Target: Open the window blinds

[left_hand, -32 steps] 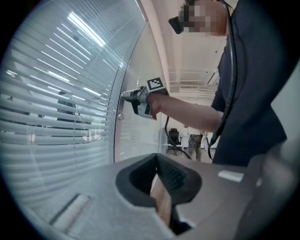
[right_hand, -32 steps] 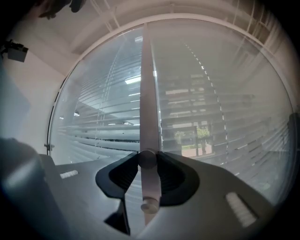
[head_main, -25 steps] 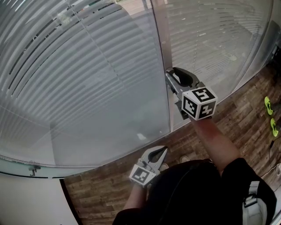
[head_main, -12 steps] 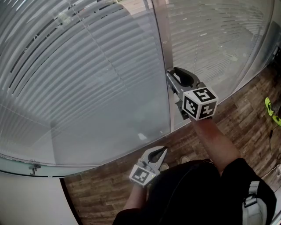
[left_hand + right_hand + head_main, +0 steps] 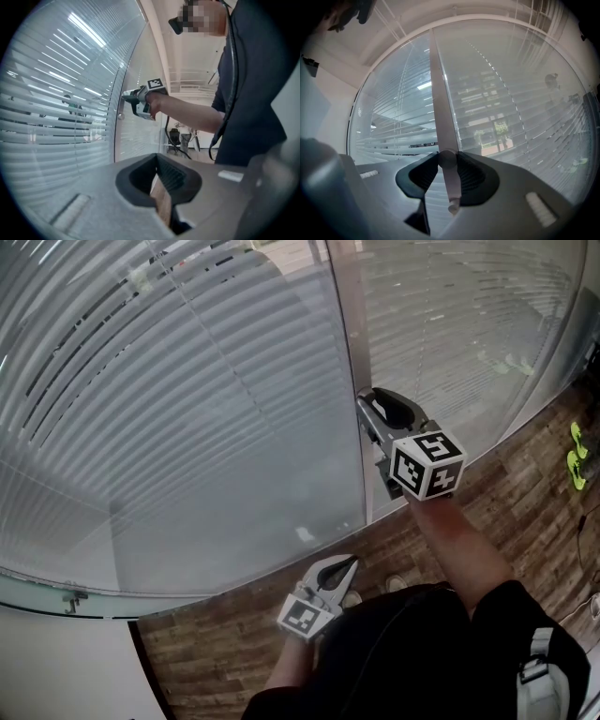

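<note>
Slatted window blinds cover the glazing on both sides of a vertical frame post. The right claw is held out level with its tip against the post; what it grips cannot be read here. The left claw sits low over the wood floor, jaws together at the tip. Two green items lie on the floor at right.
</note>
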